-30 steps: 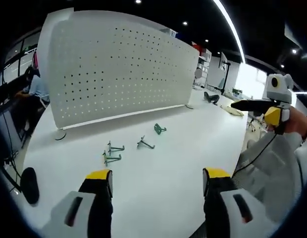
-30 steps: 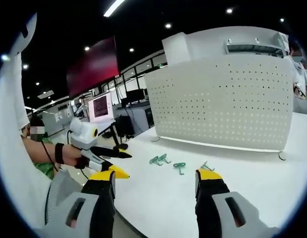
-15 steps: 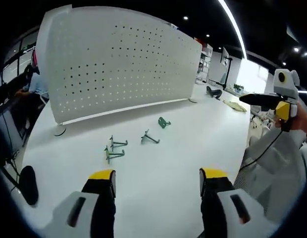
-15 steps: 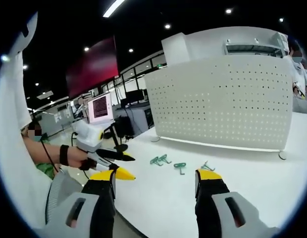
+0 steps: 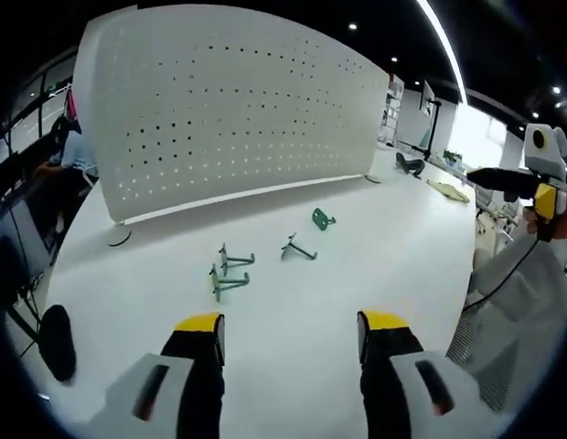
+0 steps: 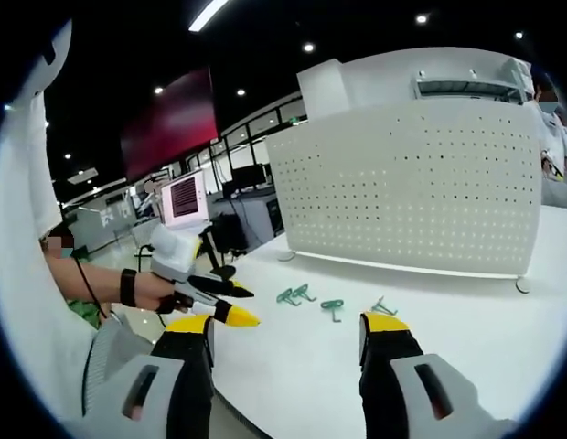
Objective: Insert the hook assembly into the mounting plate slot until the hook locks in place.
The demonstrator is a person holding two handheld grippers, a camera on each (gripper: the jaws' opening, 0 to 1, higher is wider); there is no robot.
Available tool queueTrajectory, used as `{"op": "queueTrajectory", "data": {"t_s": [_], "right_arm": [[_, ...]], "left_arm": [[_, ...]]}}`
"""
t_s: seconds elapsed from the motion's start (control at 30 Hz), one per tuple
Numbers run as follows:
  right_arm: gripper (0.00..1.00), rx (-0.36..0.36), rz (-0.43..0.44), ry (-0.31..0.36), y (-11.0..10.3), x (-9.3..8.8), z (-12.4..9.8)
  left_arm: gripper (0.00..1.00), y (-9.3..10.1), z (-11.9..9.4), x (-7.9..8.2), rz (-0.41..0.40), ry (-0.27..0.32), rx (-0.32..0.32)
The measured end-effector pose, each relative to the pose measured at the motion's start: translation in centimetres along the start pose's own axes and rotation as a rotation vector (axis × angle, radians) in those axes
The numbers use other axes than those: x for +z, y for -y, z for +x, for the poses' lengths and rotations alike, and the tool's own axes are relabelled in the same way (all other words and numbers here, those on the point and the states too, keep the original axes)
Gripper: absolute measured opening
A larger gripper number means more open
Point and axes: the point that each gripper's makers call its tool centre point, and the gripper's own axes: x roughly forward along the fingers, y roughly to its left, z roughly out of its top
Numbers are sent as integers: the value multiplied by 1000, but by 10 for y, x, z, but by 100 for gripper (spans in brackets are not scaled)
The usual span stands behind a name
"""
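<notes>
Setting: white table (image 5: 293,311) with a tall white board full of holes (image 5: 238,101) standing upright along its far side.
Hooks: four small green metal hooks lie loose on the table between you and the board, well apart from it. Two sit close together (image 5: 227,274), one lies just beside them (image 5: 297,248), and one lies nearer the board (image 5: 323,219).
Left tongs (image 5: 291,340): jaws wide apart, holding nothing, low over the table short of the hooks.
Right tongs (image 6: 289,340): jaws spread, empty, raised off to the side of the table.
Step in hand: reaching for a hook, by my reading.
Doing it well: take one hook alone by its flat base, leaving the prongs free to enter the holes.
Risk: the paired hooks may snag each other.
</notes>
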Motion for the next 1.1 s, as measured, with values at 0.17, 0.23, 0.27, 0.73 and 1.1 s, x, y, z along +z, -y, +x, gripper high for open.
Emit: {"op": "queueTrajectory", "data": {"t_s": [0.17, 0.23, 0.27, 0.73, 1.1], "right_arm": [[65, -5, 13, -4, 1, -4, 0], [64, -4, 17, -6, 1, -6, 0], [64, -4, 18, -6, 1, -6, 1], [63, -16, 34, -11, 7, -9, 1], [62, -9, 40, -15, 9, -10, 4]], "left_arm": [[55, 2, 7, -1, 15, -10, 7], [52, 1, 11, -3, 10, -19, 11], [52, -1, 13, -5, 5, -25, 20], [32, -36, 27, -8, 33, -55, 157], [25, -55, 34, 0, 45, -56, 210]]}}
